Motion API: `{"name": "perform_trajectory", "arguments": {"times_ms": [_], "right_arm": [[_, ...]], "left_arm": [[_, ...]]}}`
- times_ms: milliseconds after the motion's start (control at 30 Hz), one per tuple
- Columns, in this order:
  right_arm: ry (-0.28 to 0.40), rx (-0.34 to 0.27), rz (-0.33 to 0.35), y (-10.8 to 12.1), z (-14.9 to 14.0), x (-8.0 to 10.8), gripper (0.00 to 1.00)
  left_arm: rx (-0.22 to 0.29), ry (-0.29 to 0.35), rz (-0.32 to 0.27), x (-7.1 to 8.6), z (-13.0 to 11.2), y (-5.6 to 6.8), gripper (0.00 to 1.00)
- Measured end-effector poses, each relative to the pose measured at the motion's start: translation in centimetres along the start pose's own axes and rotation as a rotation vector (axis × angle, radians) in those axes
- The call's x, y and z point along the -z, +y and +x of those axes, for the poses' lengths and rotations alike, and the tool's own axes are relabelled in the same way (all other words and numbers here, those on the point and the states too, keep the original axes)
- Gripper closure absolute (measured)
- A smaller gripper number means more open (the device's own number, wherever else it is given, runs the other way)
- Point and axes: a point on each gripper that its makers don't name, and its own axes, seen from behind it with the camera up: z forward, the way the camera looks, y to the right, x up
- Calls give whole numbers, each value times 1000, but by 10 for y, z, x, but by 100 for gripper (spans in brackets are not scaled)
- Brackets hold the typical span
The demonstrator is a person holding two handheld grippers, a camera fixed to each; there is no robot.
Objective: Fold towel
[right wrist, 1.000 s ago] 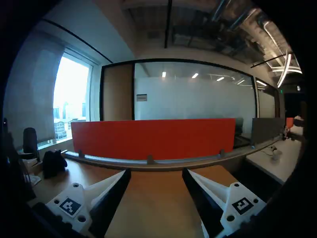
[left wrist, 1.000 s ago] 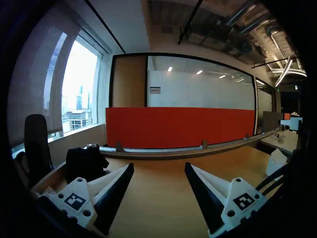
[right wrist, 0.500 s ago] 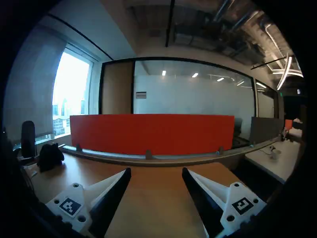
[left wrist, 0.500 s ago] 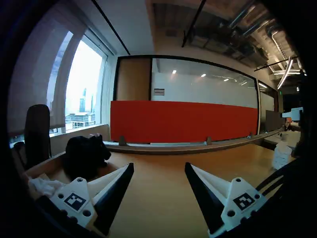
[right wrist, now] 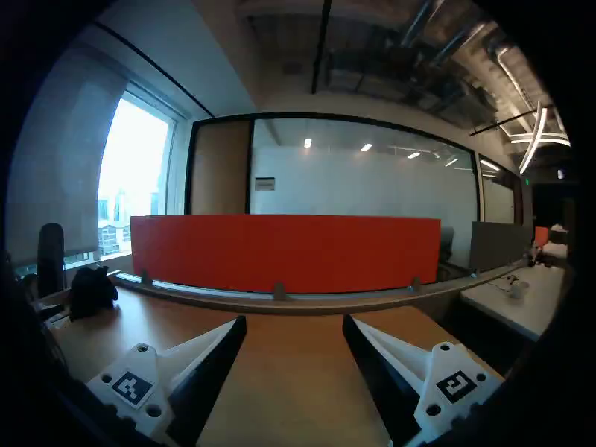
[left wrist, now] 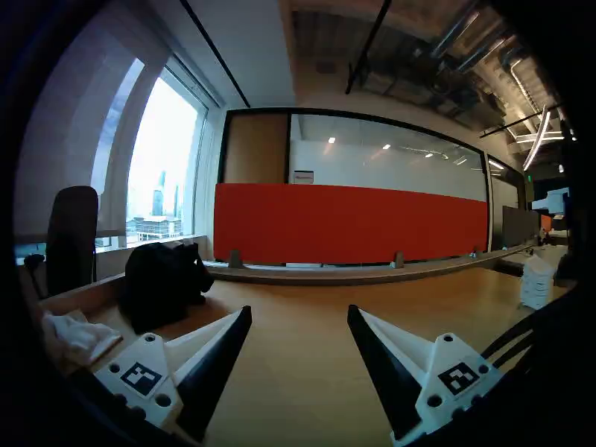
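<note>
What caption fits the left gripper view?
Open left gripper above a wooden desk, black bag and white cloth nearby, red divider behind.

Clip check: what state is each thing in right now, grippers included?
Left gripper: open, holding nothing.
Right gripper: open, holding nothing.
White crumpled towel: unfolded, lying bunched at far left.
White pile at far right: apparently folded and stacked.
Black soft bag: slumped on the light wooden desk.

Right gripper (right wrist: 294,322) at 6 o'clock, both fingers spread wide apart, held over wooden desk (right wrist: 290,380), red divider panel (right wrist: 283,252) at 12 o'clock, black bag (right wrist: 91,290) at 9 o'clock, window (right wrist: 134,186) at 10 o'clock, white desk (right wrist: 521,302) at 3 o'clock
</note>
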Motion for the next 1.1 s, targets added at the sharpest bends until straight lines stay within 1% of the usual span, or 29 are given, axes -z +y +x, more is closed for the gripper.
{"name": "perform_trajectory", "arguments": {"times_ms": [300, 500, 700, 800, 967, 1100], "right_arm": [[11, 6, -7, 4, -6, 1, 0], [14, 2, -1, 2, -8, 3, 0], [18, 2, 2, 3, -5, 2, 0], [20, 1, 1, 4, -5, 2, 0], [17, -8, -1, 6, -9, 0, 0], [15, -13, -1, 7, -11, 0, 0]], "left_arm": [[1, -2, 10, 2, -20, -6, 5], [-5, 2, 13, 2, -23, -5, 5], [-3, -4, 23, 0, -27, -8, 5], [-14, -8, 22, 0, -28, -7, 5], [-35, -12, 21, -1, -31, -3, 5], [-37, -13, 24, 0, -32, -4, 5]]}}
